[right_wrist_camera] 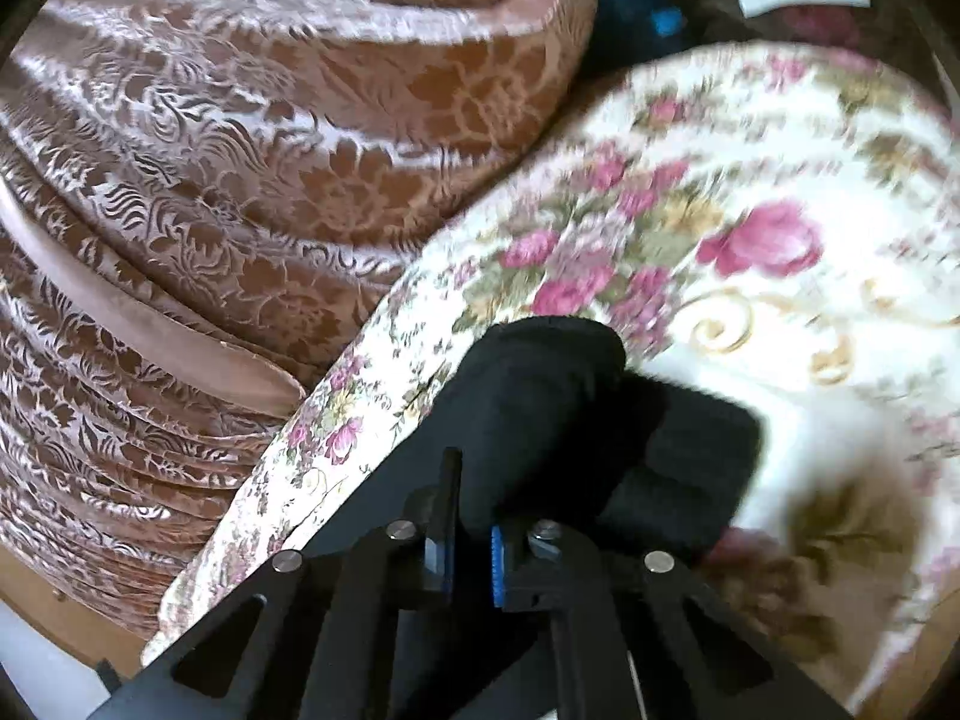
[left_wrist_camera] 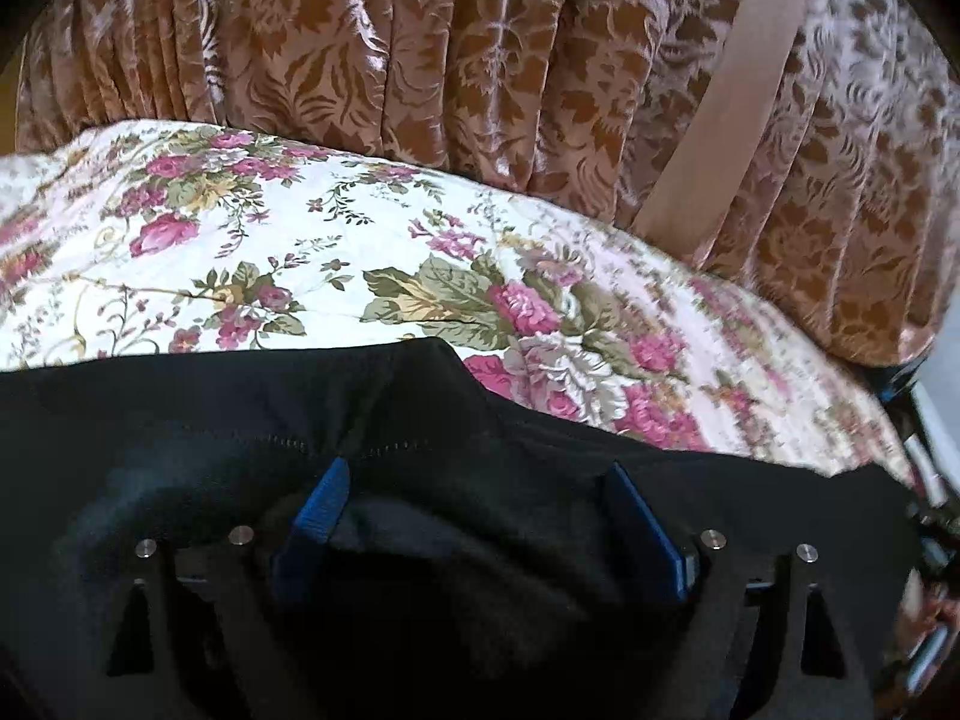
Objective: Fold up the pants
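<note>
Black knit pants [left_wrist_camera: 420,420] on floral quilted bed [left_wrist_camera: 300,228]. Left gripper [left_wrist_camera: 480,492] jaws wide over the fabric; right gripper [right_wrist_camera: 471,546] jaws clamped on a bunched pants fold. Brocade curtain [left_wrist_camera: 480,60] beyond the far bed edge.

We find no text, label, brand, number or sign that we can read in either view. Ahead of the jaws we see only patterns: roses on the white floral quilted bedspread [left_wrist_camera: 336,228] and leaf shapes on the brown damask curtain [left_wrist_camera: 480,60]. Neither carries any lettering.
</note>
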`<action>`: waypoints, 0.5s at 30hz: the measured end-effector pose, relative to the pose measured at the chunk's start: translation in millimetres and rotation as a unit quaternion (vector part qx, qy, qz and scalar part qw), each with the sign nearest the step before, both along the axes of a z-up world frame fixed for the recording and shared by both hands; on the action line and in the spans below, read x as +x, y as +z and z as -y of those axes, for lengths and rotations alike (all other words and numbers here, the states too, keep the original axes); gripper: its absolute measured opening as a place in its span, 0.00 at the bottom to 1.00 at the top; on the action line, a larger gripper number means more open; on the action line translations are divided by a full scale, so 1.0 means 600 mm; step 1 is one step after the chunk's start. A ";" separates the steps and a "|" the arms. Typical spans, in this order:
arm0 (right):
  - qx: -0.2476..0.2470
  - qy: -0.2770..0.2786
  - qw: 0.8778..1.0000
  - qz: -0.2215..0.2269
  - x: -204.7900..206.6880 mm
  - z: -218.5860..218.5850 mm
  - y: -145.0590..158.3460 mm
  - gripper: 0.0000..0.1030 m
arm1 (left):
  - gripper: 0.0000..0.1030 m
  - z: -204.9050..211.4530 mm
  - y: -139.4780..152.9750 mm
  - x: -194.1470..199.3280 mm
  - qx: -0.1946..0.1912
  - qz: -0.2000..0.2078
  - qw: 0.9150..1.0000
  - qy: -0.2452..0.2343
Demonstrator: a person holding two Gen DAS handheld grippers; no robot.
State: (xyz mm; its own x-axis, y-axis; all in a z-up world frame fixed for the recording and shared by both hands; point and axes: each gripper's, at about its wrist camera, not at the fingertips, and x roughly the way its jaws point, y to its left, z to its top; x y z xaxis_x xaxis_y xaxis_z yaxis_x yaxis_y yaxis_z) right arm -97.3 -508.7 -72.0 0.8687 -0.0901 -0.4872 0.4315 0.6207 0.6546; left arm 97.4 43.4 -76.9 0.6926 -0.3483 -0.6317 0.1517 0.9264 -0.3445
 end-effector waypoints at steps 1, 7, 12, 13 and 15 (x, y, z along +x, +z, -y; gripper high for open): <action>0.000 -0.006 1.000 0.002 -0.011 0.001 0.001 0.07 | 0.85 -0.006 0.000 -0.003 -0.014 0.003 1.000 -0.001; 0.050 -0.014 0.998 -0.038 -0.038 0.016 -0.057 0.08 | 0.85 -0.019 0.002 -0.006 -0.050 0.004 0.999 -0.001; 0.057 -0.034 0.997 -0.034 -0.049 0.018 -0.046 0.13 | 0.85 -0.024 0.010 -0.009 -0.050 0.001 0.999 0.011; 0.028 -0.041 0.998 -0.044 -0.049 0.011 -0.034 0.15 | 0.85 -0.029 0.013 -0.011 -0.055 0.001 0.998 0.020; -0.045 -0.076 0.994 -0.062 -0.060 -0.006 -0.002 0.22 | 0.85 -0.046 0.020 -0.018 -0.065 0.005 0.997 0.043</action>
